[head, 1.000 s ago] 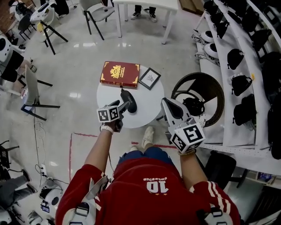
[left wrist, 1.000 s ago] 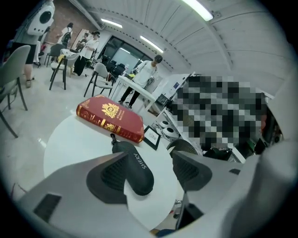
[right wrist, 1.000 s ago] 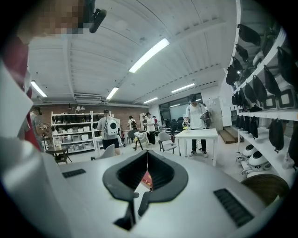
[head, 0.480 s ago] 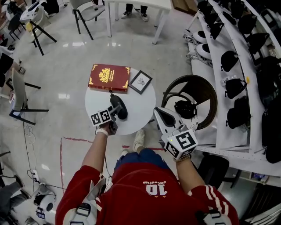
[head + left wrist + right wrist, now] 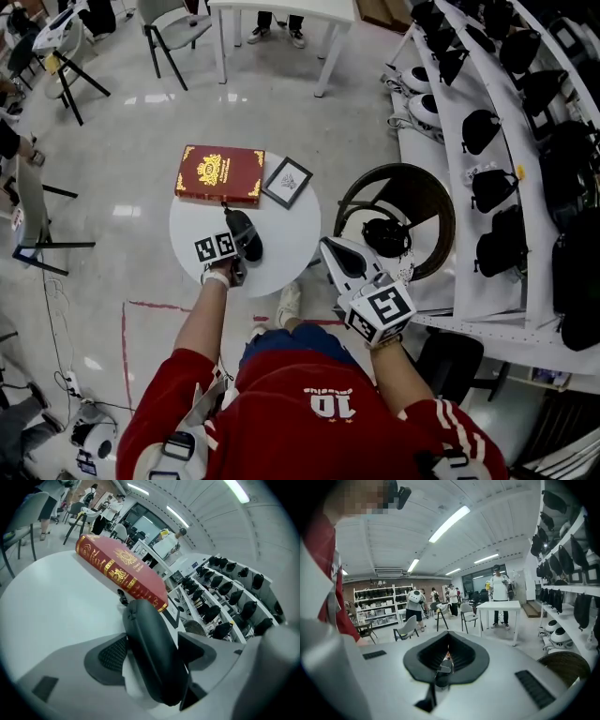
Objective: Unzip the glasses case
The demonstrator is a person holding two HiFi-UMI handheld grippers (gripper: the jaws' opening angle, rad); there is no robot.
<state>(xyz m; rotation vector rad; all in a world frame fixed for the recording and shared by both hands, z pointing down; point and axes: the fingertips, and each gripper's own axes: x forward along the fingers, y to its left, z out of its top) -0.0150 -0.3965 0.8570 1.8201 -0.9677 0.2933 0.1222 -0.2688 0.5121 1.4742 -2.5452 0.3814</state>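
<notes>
The black glasses case (image 5: 247, 231) lies on the round white table (image 5: 291, 246), its far end toward the red book. In the left gripper view the case (image 5: 154, 648) runs lengthwise between my jaws, and its zip pull (image 5: 123, 597) shows at the far end. My left gripper (image 5: 239, 251) (image 5: 152, 641) is down at the table with its jaws spread wide on both sides of the case. Table shows between the left pad (image 5: 110, 654) and the case. My right gripper (image 5: 330, 249) (image 5: 445, 660) hangs off the table's right edge, shut and empty.
A red and gold book (image 5: 220, 175) (image 5: 122, 571) and a small framed picture (image 5: 287, 182) lie at the table's far side. A round dark tub (image 5: 398, 214) stands on the floor at right, beside shelves of black gear (image 5: 497, 141). Chairs and a white table (image 5: 272, 19) stand beyond.
My left gripper has come down over the near end of the case, so the case now lies between its jaws. The right gripper has sunk a little beside the table.
</notes>
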